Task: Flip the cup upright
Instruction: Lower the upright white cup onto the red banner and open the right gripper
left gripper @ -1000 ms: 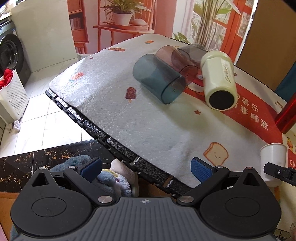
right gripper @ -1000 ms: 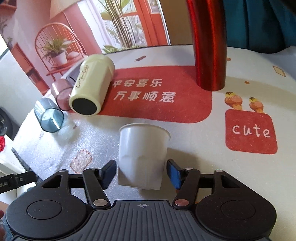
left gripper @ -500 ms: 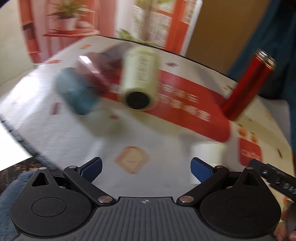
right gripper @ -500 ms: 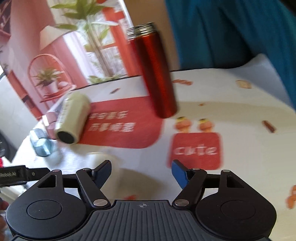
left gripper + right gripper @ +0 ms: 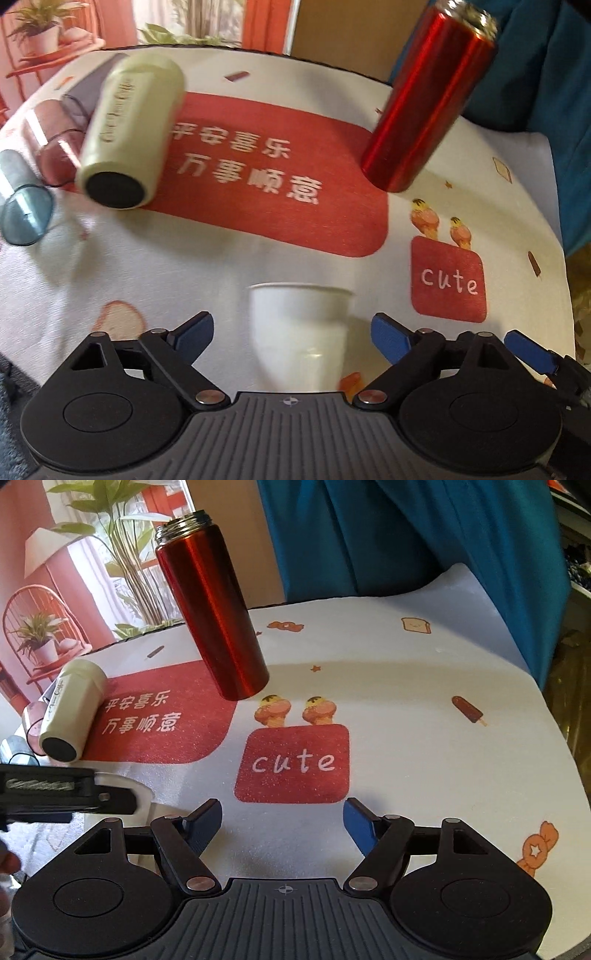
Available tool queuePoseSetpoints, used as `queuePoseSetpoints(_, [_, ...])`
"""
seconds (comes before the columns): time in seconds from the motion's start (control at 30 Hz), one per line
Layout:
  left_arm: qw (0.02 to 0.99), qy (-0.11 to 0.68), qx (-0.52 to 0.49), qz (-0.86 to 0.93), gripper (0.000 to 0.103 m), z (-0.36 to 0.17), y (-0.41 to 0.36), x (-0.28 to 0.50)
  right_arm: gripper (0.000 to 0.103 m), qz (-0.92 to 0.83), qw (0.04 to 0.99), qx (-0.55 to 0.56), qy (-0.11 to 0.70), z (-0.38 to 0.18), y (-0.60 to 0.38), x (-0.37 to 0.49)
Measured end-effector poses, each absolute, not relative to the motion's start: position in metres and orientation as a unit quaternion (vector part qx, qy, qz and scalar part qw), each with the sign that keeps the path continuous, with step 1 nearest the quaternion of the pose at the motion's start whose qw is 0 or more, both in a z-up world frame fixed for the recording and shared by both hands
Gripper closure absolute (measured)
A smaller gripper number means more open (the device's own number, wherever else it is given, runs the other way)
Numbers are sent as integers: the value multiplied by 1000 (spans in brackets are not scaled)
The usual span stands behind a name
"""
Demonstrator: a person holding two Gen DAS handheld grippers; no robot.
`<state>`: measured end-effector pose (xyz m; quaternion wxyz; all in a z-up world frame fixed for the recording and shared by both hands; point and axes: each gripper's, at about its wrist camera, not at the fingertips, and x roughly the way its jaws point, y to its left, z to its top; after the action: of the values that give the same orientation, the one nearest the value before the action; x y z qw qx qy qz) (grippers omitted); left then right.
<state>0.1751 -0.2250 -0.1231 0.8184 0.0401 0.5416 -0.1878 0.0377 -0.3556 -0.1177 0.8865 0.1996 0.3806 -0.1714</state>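
A white paper cup [image 5: 299, 332] stands upright on the printed table mat, between the open fingers of my left gripper [image 5: 293, 332], which do not touch it. In the right wrist view only the cup's rim [image 5: 142, 794] shows behind the left gripper's finger. My right gripper [image 5: 282, 823] is open and empty over the mat near the "cute" patch [image 5: 293, 762]. A cream tumbler [image 5: 129, 133], a pink cup [image 5: 55, 147] and a blue-grey cup [image 5: 24, 206] lie on their sides at the left.
A red metal bottle [image 5: 424, 99] stands upright at the back right of the red patch; it also shows in the right wrist view [image 5: 212, 609]. A teal curtain [image 5: 424, 535] hangs behind the table. The mat's right edge [image 5: 565, 746] curves down near my right gripper.
My left gripper swung right from the table's left edge to frame the white cup. My right gripper drew away from that cup and moved right over the "cute" patch.
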Motion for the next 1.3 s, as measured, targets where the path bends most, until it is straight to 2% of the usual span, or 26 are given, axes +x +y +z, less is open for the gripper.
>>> queuePoseSetpoints(0.23, [816, 542, 32, -198, 32, -133, -231, 180, 33, -171, 887, 197, 380, -115, -353, 39])
queuePoseSetpoints(0.27, [818, 537, 33, -202, 41, -133, -231, 178, 33, -171, 888, 197, 380, -115, -353, 39])
queuePoseSetpoints(0.7, [878, 424, 0, -220, 41, -113, -198, 158, 33, -167, 890, 189, 379, -114, -342, 42])
queuePoseSetpoints(0.8, [871, 436, 2, -226, 41, -117, -200, 158, 33, -167, 892, 186, 378, -113, -340, 42])
queuePoseSetpoints(0.93, [862, 450, -3, -234, 48, -122, -201, 160, 33, -169, 890, 188, 379, -113, -340, 40])
queuePoseSetpoints(1.17, [857, 458, -2, -236, 46, -124, -201, 160, 33, -167, 890, 185, 383, -114, -338, 42])
queuePoseSetpoints(1.3, [850, 469, -8, -240, 18, -124, -198, 161, 33, -165, 890, 183, 384, -113, -336, 42])
